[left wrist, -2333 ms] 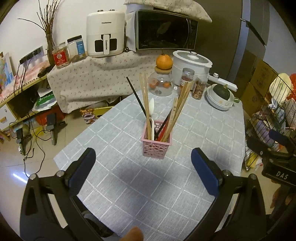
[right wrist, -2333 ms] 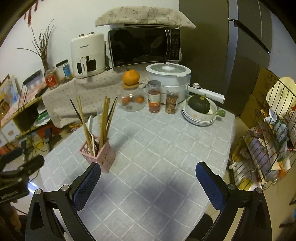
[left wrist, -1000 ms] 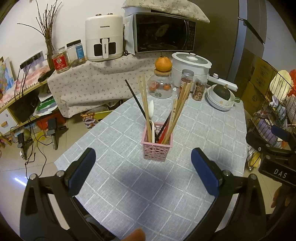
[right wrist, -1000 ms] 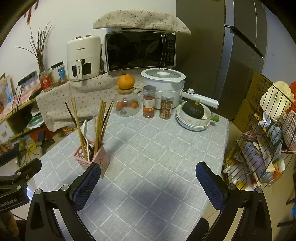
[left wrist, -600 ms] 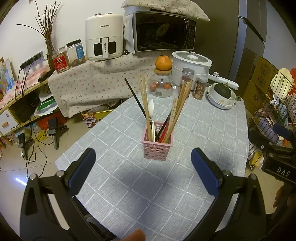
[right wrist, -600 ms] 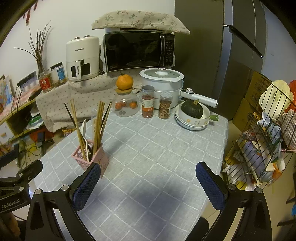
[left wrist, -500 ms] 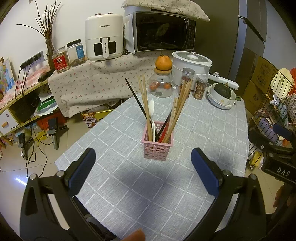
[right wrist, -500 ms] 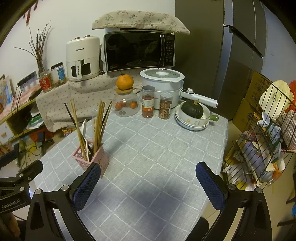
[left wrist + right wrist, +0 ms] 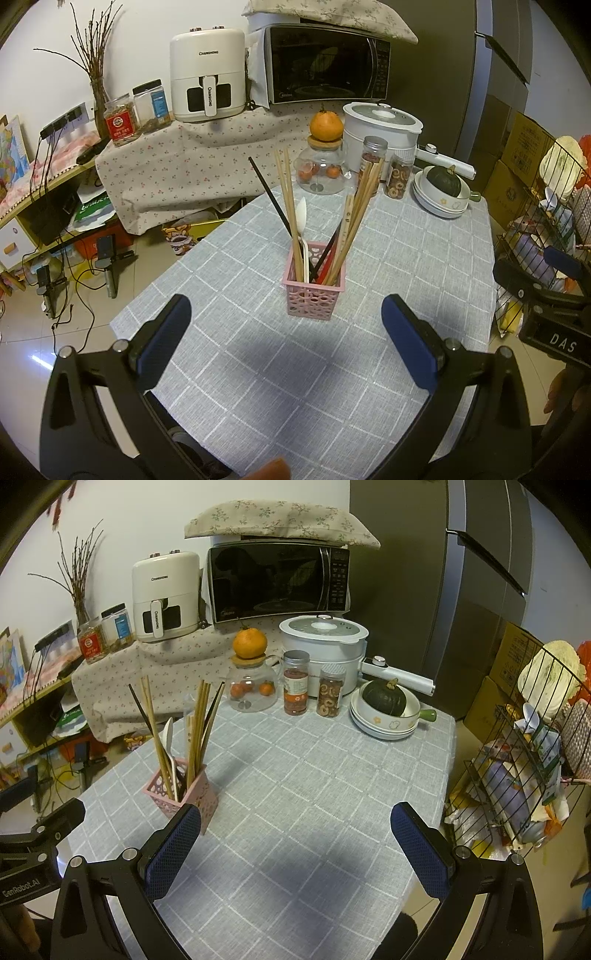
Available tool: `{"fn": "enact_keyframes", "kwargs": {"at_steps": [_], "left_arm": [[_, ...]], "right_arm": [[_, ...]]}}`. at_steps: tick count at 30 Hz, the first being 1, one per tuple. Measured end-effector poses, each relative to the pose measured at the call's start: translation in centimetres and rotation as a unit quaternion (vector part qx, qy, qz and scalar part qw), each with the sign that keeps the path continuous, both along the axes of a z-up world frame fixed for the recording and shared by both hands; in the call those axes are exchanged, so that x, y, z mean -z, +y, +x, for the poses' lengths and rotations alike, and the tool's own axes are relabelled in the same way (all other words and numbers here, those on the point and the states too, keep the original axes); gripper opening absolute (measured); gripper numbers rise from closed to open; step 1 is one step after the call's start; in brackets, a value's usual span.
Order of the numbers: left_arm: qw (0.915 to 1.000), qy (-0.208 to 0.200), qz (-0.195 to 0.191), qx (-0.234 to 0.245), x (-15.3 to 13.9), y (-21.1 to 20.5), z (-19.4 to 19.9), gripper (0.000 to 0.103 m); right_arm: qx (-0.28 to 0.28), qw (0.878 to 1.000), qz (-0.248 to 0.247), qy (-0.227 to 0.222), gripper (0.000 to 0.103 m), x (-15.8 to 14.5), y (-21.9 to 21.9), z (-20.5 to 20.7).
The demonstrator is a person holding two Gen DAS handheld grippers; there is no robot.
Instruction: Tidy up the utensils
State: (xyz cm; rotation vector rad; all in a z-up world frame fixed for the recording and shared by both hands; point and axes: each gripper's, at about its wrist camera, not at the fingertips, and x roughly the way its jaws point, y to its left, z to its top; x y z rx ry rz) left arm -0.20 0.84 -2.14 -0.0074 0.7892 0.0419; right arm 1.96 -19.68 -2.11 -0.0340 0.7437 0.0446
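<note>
— Standing upright on the bench (image 9: 424, 258): pink perforated basket (image 9: 313, 292), crammed with utensils. Holding what, exactly?

— Holding wooden chopsticks (image 9: 286, 206) fanned left and right, one black chopstick (image 9: 269, 195) leaning far left, a white spoon (image 9: 301, 221) with bowl up, plus something red low among the sticks, too hidden to name.

— Seen from the right wrist too?

— Yes, same pink basket (image 9: 184, 794) at lower left, sticks splayed above it.

— Other containers?

— Lined up along the far edge: glass jar (image 9: 252, 690) with small orange fruits inside and an orange (image 9: 249, 643) perched on its cork lid; two clear canisters (image 9: 295, 688) of dried snacks; stacked white bowls (image 9: 384, 720) cradling a dark green squash (image 9: 384, 698); white lidded cooker (image 9: 325, 642) behind. Off to the right, wire rack (image 9: 524, 775) stuffed with packets.

— Surface and room?

— Grey checked cloth over the bench. Behind, floral-covered counter carrying an air fryer (image 9: 207, 90), microwave (image 9: 325, 64), jars and a vase of bare twigs. Cables and small stands down on the floor at left.

— Fingers?

— Left gripper (image 9: 291, 341): fingers spread wide, pinching nothing, basket sitting ahead of them and centred in the gap, apart from both pads. Right gripper (image 9: 306, 849): fingers likewise spread wide, nothing between; basket just beyond the left fingertip (image 9: 173, 849), partly overlapped by it in view, contact impossible to judge.
</note>
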Motion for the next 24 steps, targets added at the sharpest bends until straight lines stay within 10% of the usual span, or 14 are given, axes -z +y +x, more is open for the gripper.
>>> {"fn": "enact_keyframes", "kwargs": {"at_steps": [24], "left_arm": [[0.9999,0.003,-0.008,0.006,-0.07,-0.08,-0.05,0.102]], "right_arm": [[0.000,1.000,0.000,0.000,0.103,0.00,0.08,-0.03]]}}
